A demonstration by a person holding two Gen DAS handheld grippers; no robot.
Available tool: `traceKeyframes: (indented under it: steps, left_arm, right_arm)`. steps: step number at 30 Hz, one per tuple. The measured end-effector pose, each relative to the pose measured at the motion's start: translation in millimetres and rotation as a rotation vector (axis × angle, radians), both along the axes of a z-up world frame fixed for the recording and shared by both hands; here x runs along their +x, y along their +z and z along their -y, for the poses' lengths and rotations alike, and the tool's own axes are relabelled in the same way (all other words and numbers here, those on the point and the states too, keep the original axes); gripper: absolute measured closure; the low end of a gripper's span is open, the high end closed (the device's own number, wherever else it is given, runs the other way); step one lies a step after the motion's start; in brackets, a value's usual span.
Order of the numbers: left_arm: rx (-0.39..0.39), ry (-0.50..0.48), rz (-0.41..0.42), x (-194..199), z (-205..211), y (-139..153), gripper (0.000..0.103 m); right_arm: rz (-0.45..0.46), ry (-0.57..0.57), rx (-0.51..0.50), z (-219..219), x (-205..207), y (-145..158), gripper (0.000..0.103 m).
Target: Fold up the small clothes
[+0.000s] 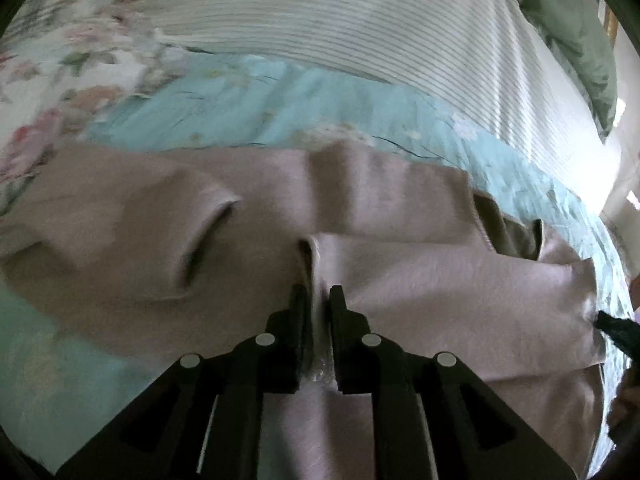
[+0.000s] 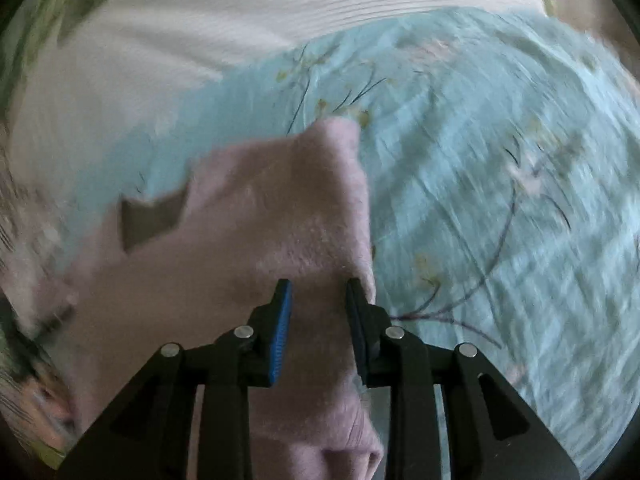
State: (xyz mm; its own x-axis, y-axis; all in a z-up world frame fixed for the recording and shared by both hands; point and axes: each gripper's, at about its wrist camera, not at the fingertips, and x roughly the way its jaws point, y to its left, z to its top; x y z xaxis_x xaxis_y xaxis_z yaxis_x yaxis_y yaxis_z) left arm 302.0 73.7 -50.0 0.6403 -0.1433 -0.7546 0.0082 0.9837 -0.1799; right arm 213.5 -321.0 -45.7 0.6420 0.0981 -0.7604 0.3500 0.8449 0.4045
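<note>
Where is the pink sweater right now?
The pink sweater lies on the blue flowery bedspread, below the white striped blanket. The left gripper pinches a fold of it.

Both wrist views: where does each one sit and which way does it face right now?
Left wrist: on the left gripper, looking along its jaws, closed on a fold of the pink garment on the floral bedsheet.
Right wrist: on the right gripper, jaws apart with pink cloth between them, over the garment's edge.
Shared: the pink garment, bedsheet and striped white fabric behind.
</note>
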Motion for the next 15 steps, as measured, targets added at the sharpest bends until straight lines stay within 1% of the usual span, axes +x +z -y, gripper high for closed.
traceKeyframes:
  steps: [2, 3, 4, 5, 7, 9, 10, 12, 13, 15]
  left_arm:
    - [-0.008, 0.026, 0.017, -14, -18, 7, 0.079]
    - [-0.011, 0.039, 0.026, -19, -26, 11, 0.068]
    - [-0.009, 0.055, 0.037, -25, -36, 15, 0.062]
    - [-0.004, 0.064, 0.045, -29, -45, 18, 0.060]
    - [0.020, 0.074, 0.033, -30, -58, 22, 0.045]
    - [0.053, 0.080, 0.022, -27, -65, 25, 0.043]
    - [0.062, 0.069, 0.013, -23, -66, 27, 0.036]
    - [0.083, 0.046, 0.009, -16, -60, 28, 0.030]
    - [0.109, 0.040, 0.013, -13, -55, 28, 0.028]
    - [0.200, 0.045, 0.002, 3, -43, 22, 0.027]
  right_arm:
    - [0.048, 0.017, 0.016, -4, -9, 16, 0.066]
    - [0.084, 0.037, 0.033, -8, -15, 24, 0.063]
    - [0.119, 0.068, 0.049, -15, -20, 32, 0.058]
    - [0.140, 0.095, 0.058, -24, -23, 38, 0.053]
    - [0.182, 0.152, 0.076, -41, -34, 48, 0.052]
    - [0.191, 0.190, 0.093, -56, -37, 51, 0.050]
    - [0.190, 0.205, 0.104, -63, -40, 50, 0.050]
    - [0.183, 0.233, 0.130, -74, -43, 43, 0.050]
    - [0.174, 0.251, 0.141, -83, -44, 40, 0.050]
    - [0.160, 0.273, 0.155, -97, -46, 36, 0.050]
